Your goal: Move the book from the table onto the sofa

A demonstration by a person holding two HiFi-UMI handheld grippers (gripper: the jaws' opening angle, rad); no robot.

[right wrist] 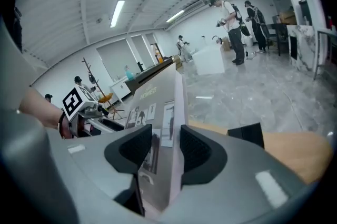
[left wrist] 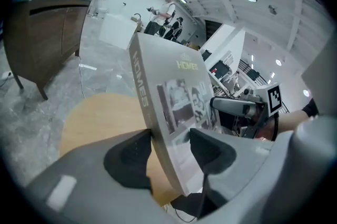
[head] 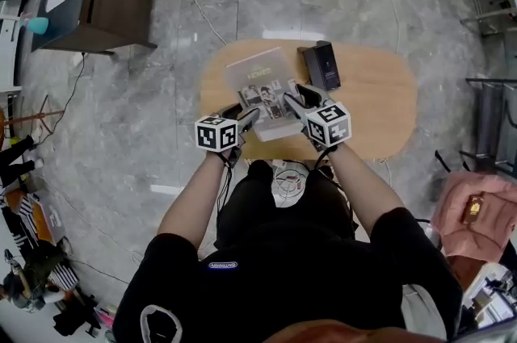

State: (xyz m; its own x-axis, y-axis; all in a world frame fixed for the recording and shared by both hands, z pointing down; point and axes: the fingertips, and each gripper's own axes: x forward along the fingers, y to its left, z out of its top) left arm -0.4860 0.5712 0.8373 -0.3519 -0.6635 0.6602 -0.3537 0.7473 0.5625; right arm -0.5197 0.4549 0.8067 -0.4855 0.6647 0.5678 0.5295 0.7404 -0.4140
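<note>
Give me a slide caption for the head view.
The book held over the wooden table by left gripper and right gripper.

The book (left wrist: 179, 107) has the word "HOMES" in pale yellow letters near the top of its grey cover; the same word runs along its spine in white letters; the title on the cover also reads "HOMES" in the right gripper view.

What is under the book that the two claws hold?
The wooden table, which shows beneath the book in the left gripper view. In the head view, the book covers that patch of tabletop.
</note>
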